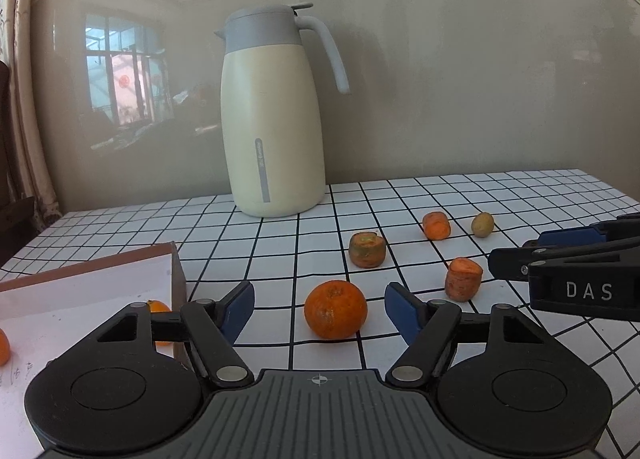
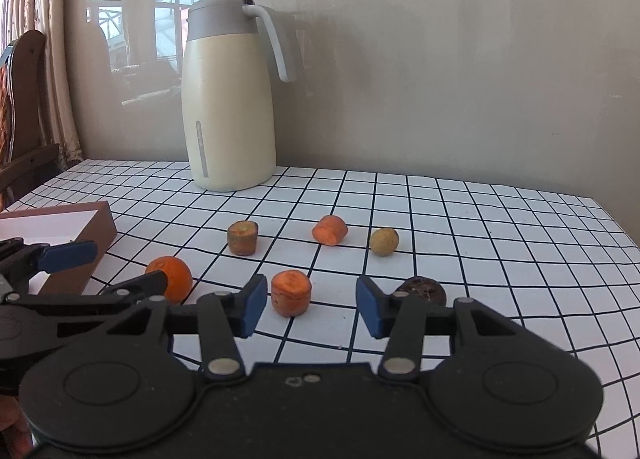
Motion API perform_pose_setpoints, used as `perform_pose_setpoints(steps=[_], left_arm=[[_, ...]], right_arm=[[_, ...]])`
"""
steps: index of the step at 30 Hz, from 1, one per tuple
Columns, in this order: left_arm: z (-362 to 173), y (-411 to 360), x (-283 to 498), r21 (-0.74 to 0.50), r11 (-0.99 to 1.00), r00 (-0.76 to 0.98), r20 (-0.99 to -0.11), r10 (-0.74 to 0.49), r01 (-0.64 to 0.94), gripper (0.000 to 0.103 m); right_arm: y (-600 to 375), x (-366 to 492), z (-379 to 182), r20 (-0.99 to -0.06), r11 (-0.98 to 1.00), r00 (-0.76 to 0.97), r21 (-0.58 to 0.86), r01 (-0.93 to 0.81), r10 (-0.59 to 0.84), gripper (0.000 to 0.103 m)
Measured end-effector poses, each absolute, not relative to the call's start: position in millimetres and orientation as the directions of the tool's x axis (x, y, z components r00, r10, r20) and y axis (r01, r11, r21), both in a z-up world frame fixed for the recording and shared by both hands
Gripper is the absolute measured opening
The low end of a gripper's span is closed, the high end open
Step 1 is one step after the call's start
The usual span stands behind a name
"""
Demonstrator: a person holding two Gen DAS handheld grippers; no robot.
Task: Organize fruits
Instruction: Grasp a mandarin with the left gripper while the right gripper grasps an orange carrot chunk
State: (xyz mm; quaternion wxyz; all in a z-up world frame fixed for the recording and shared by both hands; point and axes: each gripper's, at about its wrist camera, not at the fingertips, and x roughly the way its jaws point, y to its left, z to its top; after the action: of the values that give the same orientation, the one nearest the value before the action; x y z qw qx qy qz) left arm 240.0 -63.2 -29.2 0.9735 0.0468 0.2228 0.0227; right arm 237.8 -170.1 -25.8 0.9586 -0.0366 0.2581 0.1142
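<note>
In the left wrist view a whole orange (image 1: 335, 309) rests on the checked tablecloth between the blue pads of my left gripper (image 1: 320, 311), which stands open with a gap on both sides. My right gripper (image 2: 311, 305) is open too. A cut carrot chunk (image 2: 291, 293) stands between its fingertips, nearer the left pad and not pressed. The same chunk (image 1: 464, 279) shows beside my right gripper (image 1: 516, 249) in the left wrist view. The orange (image 2: 170, 279) and left gripper (image 2: 128, 265) appear at the left of the right wrist view.
A shallow brown box (image 1: 176, 271) at the left holds two small oranges (image 1: 158, 309). A cream thermos jug (image 1: 276, 119) stands at the back. Loose on the cloth: a brownish carrot end (image 2: 242, 238), a carrot piece (image 2: 330, 230), a yellowish round fruit (image 2: 384, 242), a dark lump (image 2: 420, 287).
</note>
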Motion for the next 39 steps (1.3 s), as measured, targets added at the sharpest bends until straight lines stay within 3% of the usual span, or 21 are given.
perform_pose_setpoints(steps=[16,21,26,28,39], left_arm=[[-42,-61,269,0.037,0.999,0.861,-0.508,0.034,-0.018,0.071],[-46,-62,279,0.026,1.0,0.839,-0.543,0.024,-0.011,0.062],[-49,-62,285,0.019,1.0,0.824,-0.567,0.019,-0.01,0.059],[-51,-63,288,0.015,1.0,0.812,-0.583,0.004,0.005,0.043],[-45,-72,281,0.025,0.999,0.82,-0.572,-0.023,0.046,0.042]], right_arm=[[-162,273,-50,-0.557,0.966,0.8,0.017,-0.258,0.224,0.037],[-160,278,-53,-0.566,0.965,0.792,0.021,-0.263,0.228,0.037],[-160,286,-55,-0.579,0.963,0.78,0.038,-0.266,0.238,0.035],[-159,289,-56,-0.59,0.959,0.767,0.048,-0.28,0.254,0.022],[-162,285,-49,-0.583,0.962,0.777,0.035,-0.269,0.238,0.02]])
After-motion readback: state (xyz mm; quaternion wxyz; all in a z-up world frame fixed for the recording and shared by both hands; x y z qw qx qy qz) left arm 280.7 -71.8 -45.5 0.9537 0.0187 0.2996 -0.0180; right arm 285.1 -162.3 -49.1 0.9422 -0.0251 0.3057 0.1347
